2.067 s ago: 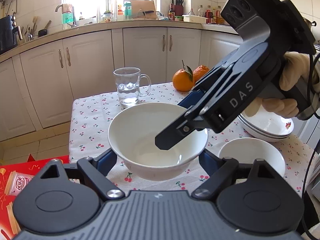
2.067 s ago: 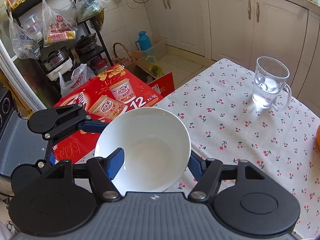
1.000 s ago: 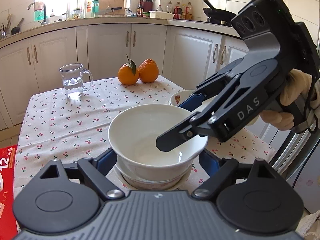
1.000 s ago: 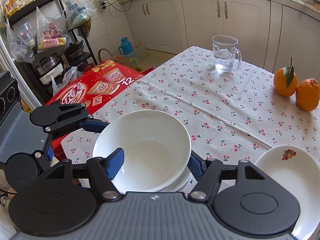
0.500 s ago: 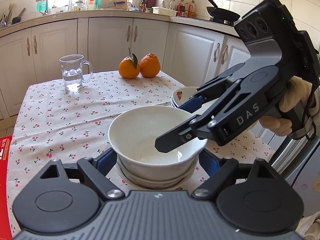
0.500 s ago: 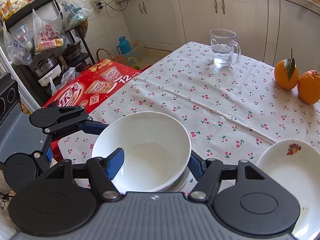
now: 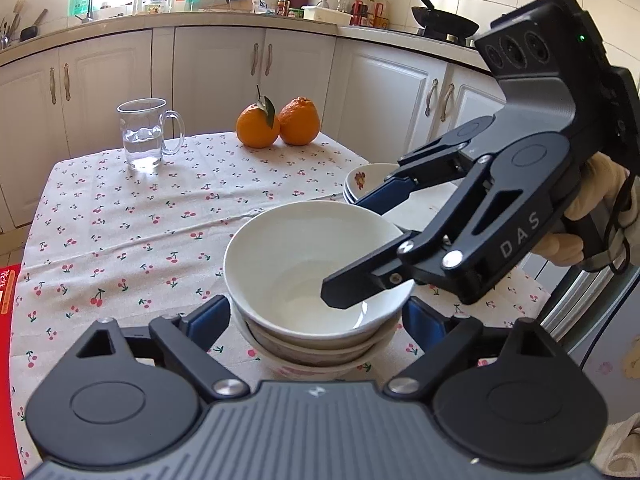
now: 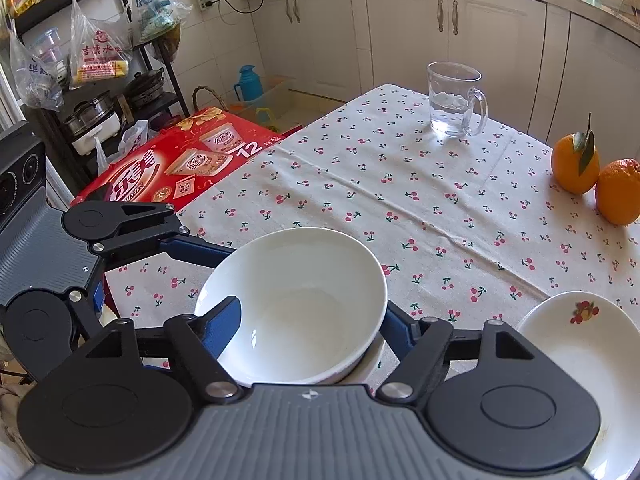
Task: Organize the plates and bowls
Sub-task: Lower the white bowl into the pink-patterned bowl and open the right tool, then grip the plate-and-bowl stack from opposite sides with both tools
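Note:
A white bowl (image 7: 296, 264) sits nested in a lower bowl (image 7: 320, 364) on the cherry-print table. My left gripper (image 7: 316, 316) spans the bowl's sides, fingers wide on either side. My right gripper (image 8: 312, 320) also spans the bowl (image 8: 296, 300), one finger inside it and one outside its right wall. It shows in the left wrist view (image 7: 400, 240) reaching in from the right. A stack of flower-print plates (image 7: 364, 180) stands just behind; its top plate shows in the right wrist view (image 8: 580, 344).
A glass mug of water (image 7: 144, 136) and two oranges (image 7: 276, 124) stand at the table's far side. A red carton (image 8: 172, 164) lies on the floor beside the table. White cabinets run behind. The table edge (image 7: 524, 284) is close on the right.
Both grippers carried the white bowl across the table and lowered it into the lower bowl. It now sits nested deeper than half a second ago.

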`<state>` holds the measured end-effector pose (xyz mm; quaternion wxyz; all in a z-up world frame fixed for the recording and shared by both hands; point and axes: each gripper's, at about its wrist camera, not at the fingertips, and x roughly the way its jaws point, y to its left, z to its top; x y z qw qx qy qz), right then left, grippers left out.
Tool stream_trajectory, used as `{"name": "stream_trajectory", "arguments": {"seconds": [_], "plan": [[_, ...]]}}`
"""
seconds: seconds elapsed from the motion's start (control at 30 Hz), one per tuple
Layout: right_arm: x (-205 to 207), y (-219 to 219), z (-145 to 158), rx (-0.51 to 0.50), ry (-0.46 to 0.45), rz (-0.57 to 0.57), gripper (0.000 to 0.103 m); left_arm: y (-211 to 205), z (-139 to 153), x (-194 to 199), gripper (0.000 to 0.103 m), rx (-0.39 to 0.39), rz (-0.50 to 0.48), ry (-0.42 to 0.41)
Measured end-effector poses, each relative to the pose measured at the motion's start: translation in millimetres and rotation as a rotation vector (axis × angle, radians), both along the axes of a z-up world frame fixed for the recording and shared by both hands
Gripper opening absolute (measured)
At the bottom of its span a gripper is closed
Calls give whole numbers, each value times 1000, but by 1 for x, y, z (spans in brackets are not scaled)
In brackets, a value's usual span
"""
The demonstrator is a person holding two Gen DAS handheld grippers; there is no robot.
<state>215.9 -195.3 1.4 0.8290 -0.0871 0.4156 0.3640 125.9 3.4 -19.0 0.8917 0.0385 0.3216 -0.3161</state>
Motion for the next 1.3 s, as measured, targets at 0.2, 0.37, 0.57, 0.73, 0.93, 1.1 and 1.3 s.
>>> {"name": "stream_trajectory", "arguments": {"seconds": [0.2,0.37,0.57,0.73,0.93,1.1,1.3], "plan": [[-6,-7,0,-10,-27,-16,101,8,5,-4,95,21,-38,4],[-31,-17,7,-40,-106,35,103,17,4,-7,96,71,-92,7],[-51,-15,-11,-126,-147,86,103,14,-10,2,96,170,-164,32],[-47,-8,-34,-171,-131,93,103,6,-22,13,96,219,-242,46],[-37,0,-46,-198,-136,141,103,-1,-29,31,95,247,-348,48],[-29,4,-48,-206,-134,206,103,-3,-32,43,94,268,-436,50],[-23,10,-48,-228,-141,274,102,-1,-32,50,94,257,-504,66]]}}
